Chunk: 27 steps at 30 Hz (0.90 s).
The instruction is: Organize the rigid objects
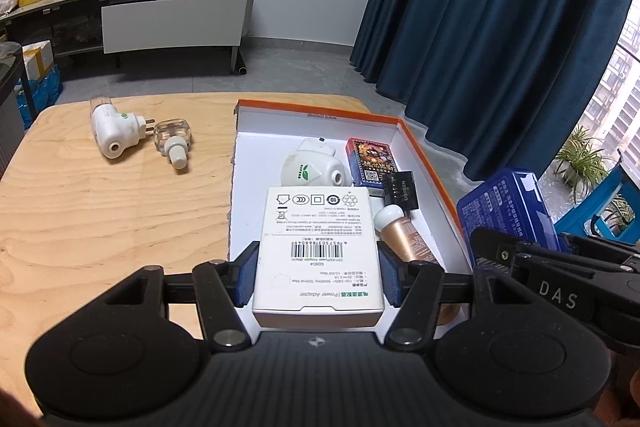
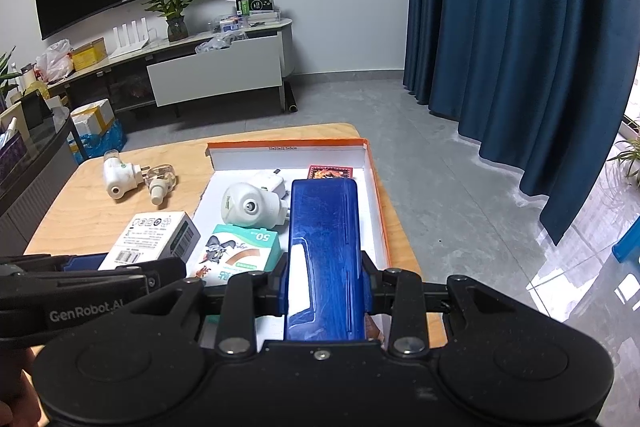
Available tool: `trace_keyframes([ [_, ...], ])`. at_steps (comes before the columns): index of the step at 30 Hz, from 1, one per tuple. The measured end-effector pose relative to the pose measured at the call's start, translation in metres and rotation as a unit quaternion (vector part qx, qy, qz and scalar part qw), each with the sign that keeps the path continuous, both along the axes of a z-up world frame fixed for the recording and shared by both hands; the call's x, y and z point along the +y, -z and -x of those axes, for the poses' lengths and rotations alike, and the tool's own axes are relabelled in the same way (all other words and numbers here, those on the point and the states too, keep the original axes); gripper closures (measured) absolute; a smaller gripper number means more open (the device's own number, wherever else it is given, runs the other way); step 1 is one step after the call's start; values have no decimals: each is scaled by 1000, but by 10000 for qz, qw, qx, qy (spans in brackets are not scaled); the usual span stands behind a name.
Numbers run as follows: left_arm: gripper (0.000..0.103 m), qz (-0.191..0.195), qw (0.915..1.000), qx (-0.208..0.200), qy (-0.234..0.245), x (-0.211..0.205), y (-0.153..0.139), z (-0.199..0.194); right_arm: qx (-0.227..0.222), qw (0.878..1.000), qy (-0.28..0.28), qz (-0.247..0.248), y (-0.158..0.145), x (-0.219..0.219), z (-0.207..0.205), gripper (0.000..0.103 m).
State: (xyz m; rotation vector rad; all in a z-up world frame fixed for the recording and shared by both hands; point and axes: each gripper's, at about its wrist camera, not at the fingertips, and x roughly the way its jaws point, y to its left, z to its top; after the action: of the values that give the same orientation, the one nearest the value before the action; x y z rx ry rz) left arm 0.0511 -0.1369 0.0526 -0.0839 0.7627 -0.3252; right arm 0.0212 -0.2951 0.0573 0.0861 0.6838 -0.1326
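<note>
Through the left wrist view we are holding the white adapter box [image 1: 320, 251] clamped between the pads of the left tool [image 1: 318, 277], its long axis running straight ahead along the fingers. It is hanging over the near end of the orange-rimmed tray [image 1: 424, 155], which lies directly below and in front of us, already carrying a white plug-in device [image 1: 310, 167], a card pack [image 1: 370, 161] and a small black adapter [image 1: 402, 189]. Two more plug-in pieces [image 1: 132, 139] are lying on the worktop [image 1: 100, 227], well off to the left. Through the right wrist view we are gripping the blue case [image 2: 324, 259] in the right tool [image 2: 325, 285], clenched on its sides, the long axis pointing away from us and running parallel to the tray's right wall [image 2: 378, 203], just inside it. The white box sits to its left, so we judge the right hand nearer to the open strip on the tray's right side.
</note>
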Motion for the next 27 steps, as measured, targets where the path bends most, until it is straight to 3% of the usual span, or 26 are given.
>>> trace_keyframes([
  [27, 43, -56, 10000, -13, -19, 1, 0, 0, -6, 10000, -40, 22, -1, 2, 2, 63],
])
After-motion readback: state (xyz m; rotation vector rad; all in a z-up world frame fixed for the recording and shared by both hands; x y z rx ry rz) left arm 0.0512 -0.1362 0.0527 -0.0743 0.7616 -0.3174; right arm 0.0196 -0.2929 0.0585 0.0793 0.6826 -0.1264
